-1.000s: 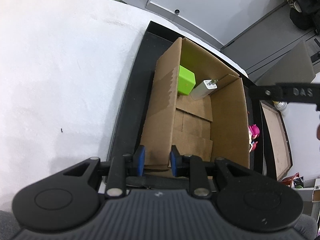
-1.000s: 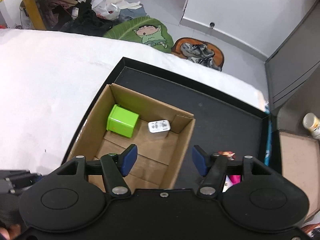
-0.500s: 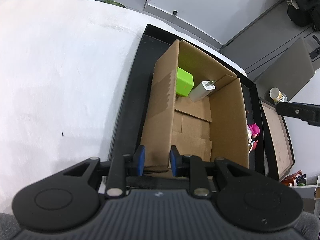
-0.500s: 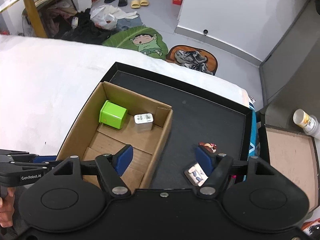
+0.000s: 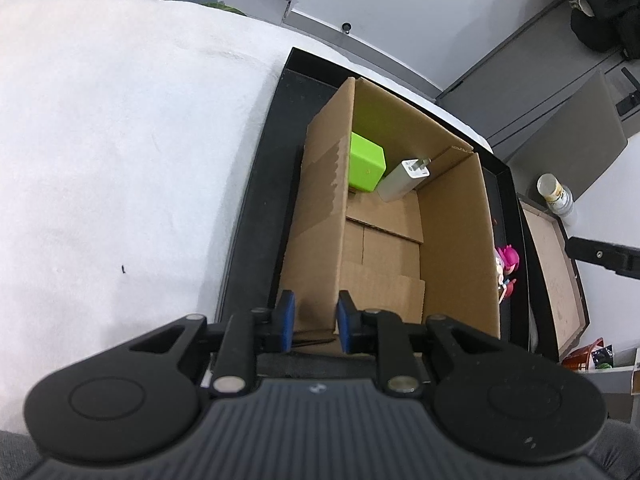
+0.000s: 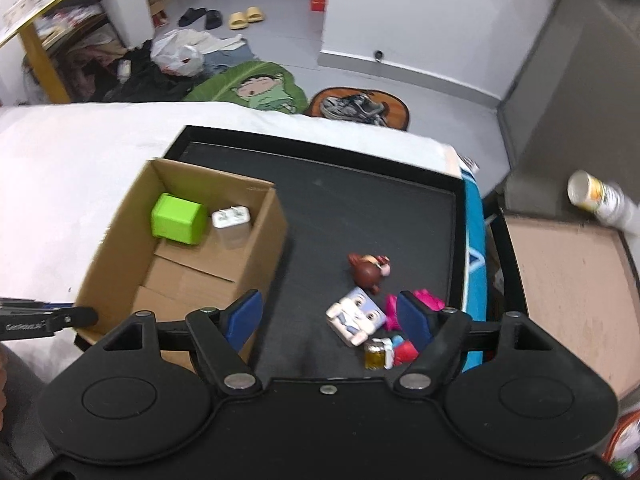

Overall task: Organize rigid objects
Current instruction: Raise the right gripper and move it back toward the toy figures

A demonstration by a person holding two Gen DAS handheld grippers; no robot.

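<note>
Cardboard box (image 5: 452,240) wall hides most toys (image 5: 507,264).

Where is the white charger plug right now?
The white charger plug sits inside the cardboard box, in its far corner, right beside the green cube; the left wrist view shows it leaning toward the box's far wall.

A plain brown cardboard box (image 6: 208,256) holds a lime-green cube (image 6: 178,219) and a white charger (image 6: 231,219) on a black tray (image 6: 360,200) — beside them a brown-headed figure (image 6: 368,271), a white blocky toy (image 6: 354,316) (blue eyes) and a pink figure (image 5: 507,258) — both grippers black with blue pads (image 6: 245,312).
</note>
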